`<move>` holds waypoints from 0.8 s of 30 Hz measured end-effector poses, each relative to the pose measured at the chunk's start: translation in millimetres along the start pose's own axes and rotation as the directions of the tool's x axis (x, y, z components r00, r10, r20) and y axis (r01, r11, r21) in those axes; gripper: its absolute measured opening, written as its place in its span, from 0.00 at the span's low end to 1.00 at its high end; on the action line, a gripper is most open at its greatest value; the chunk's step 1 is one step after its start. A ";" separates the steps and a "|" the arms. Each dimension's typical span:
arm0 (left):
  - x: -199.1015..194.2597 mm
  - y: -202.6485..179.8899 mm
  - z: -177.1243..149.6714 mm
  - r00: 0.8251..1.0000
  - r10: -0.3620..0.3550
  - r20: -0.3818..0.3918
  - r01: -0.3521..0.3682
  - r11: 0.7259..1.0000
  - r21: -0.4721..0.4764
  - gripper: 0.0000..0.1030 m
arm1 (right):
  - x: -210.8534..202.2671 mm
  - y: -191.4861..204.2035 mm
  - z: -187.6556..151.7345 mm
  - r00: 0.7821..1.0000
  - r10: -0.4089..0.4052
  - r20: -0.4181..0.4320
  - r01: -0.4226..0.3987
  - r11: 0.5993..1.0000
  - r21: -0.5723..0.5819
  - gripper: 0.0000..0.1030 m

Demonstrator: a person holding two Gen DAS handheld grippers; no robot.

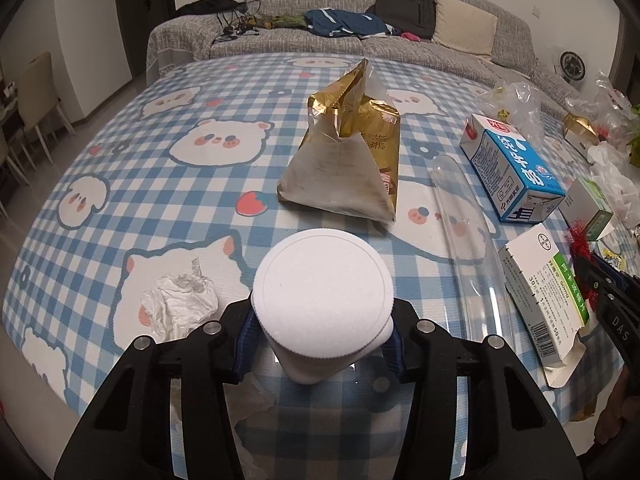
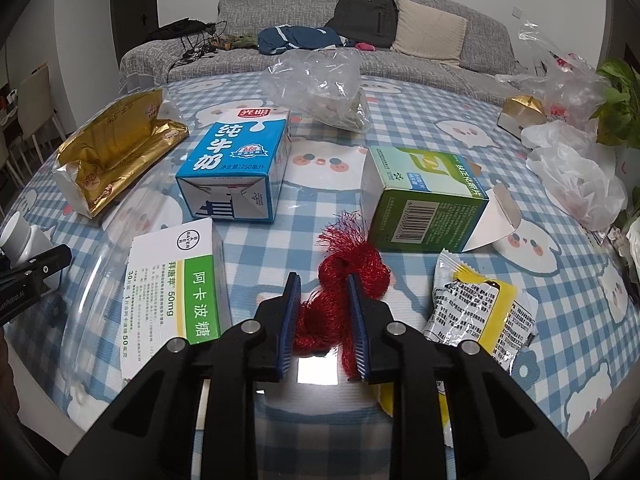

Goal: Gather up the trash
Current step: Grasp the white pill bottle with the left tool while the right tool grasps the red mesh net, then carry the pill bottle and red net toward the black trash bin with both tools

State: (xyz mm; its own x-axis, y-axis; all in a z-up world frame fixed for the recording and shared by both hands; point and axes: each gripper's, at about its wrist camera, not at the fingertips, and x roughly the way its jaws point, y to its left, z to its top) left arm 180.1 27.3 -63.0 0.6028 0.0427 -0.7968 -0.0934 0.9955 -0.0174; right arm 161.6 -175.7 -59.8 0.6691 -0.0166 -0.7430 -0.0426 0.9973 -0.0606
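A white bottle [image 1: 324, 280] with a broad white cap stands at the near edge of the checked table [image 1: 120, 152]. My left gripper [image 1: 320, 322] is shut on its body, a blue pad pressing each side. In the right wrist view that bottle [image 2: 18, 236] shows at the far left. A bunch of red mesh netting [image 2: 352, 264] lies on the cloth, and my right gripper [image 2: 323, 284] is shut on it. Red strands spill out above and below the pads. Other trash includes a gold snack bag [image 1: 344, 148], a blue milk carton [image 2: 236, 168] and a crumpled tissue [image 1: 176, 308].
A white medicine box [image 2: 180, 280] lies left of the right gripper, a green box [image 2: 424, 196] and a yellow wrapper [image 2: 480, 312] to its right. Clear and white plastic bags [image 2: 572, 176] and a plant [image 2: 620, 100] crowd the right edge. A grey sofa [image 1: 400, 44] stands behind.
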 end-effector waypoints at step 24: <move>-29.0 2.4 -6.5 0.999 -0.034 0.024 0.034 0.999 -0.004 0.47 | -28.4 -6.7 -0.2 0.999 0.005 0.041 -0.006 0.999 0.032 0.12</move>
State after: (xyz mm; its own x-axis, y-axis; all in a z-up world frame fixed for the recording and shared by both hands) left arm 157.2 27.9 -43.9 0.6241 0.0112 -0.7813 -0.0761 0.9960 -0.0465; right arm 142.7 -182.0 -38.4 0.6985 -0.0087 -0.7156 -0.0228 0.9991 -0.0344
